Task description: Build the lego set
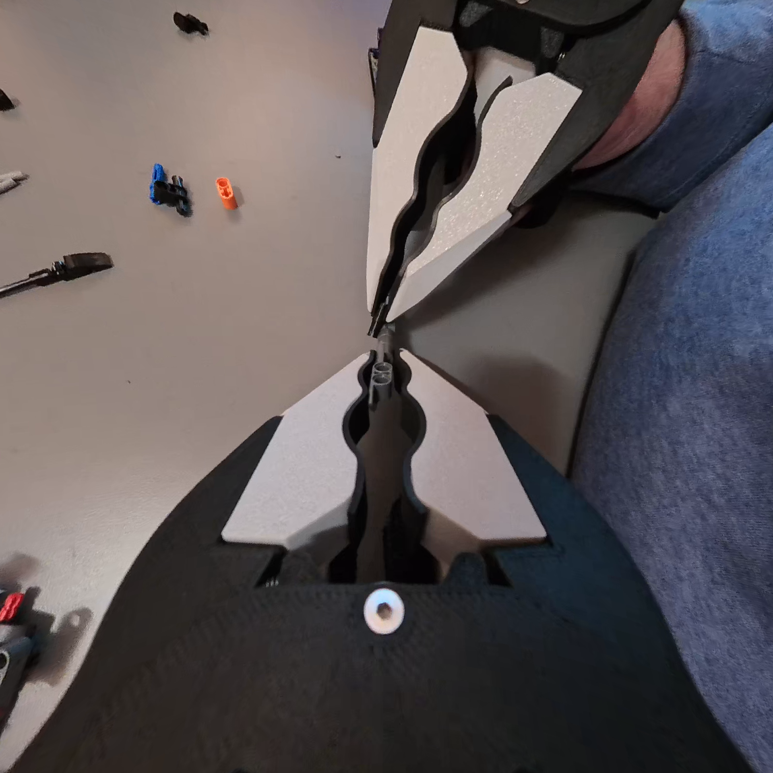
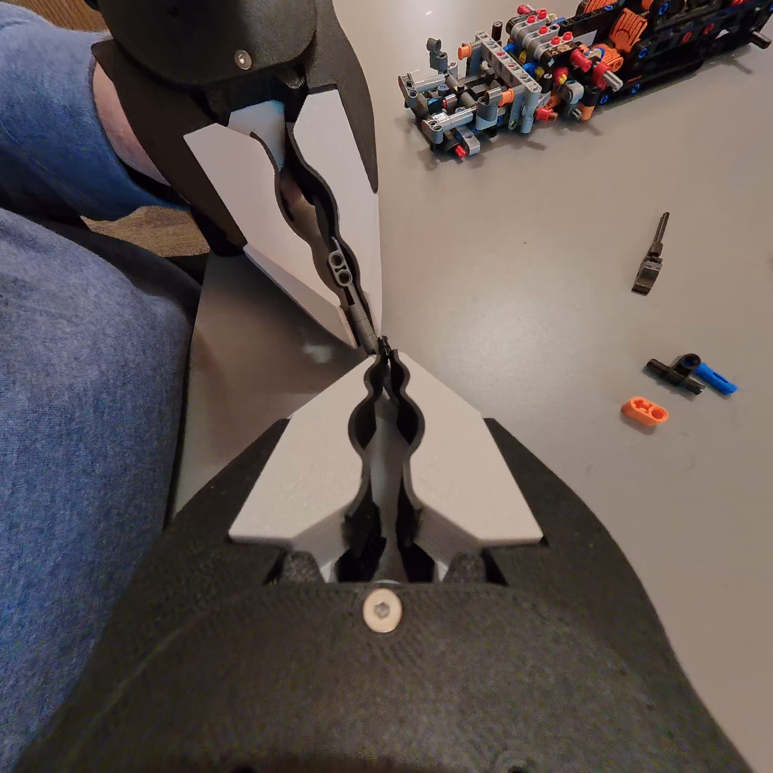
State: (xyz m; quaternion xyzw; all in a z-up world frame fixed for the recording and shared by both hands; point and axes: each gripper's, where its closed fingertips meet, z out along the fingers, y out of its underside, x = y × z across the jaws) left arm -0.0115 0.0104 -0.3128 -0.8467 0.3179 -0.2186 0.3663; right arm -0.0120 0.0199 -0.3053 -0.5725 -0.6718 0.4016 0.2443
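My left gripper (image 1: 383, 355) is shut on a grey two-hole connector (image 1: 381, 376) with a dark axle (image 1: 385, 338) sticking out past its tips. My right gripper (image 1: 378, 324) comes in from above, shut on a small black pin (image 1: 376, 326) that meets the axle's end. In the right wrist view my right gripper (image 2: 382, 359) holds the black pin (image 2: 382, 346) tip to tip against the left gripper (image 2: 368, 339), with the connector (image 2: 341, 267) and axle (image 2: 362, 326) between its jaws. The part-built lego model (image 2: 543, 75) sits far right.
Loose on the grey table (image 2: 523, 293) lie an orange connector (image 1: 226, 193) (image 2: 644, 410), a blue and black piece (image 1: 167, 190) (image 2: 690, 374) and a black axle piece (image 1: 62, 270) (image 2: 652, 259). A person's blue sleeve and clothing (image 2: 83, 376) fill the near side. Only a small space, under 4 cm, lies between the two pairs of fingers. From the left gripper's tips to the part-built lego model (image 2: 543, 75) is close to 20 cm.
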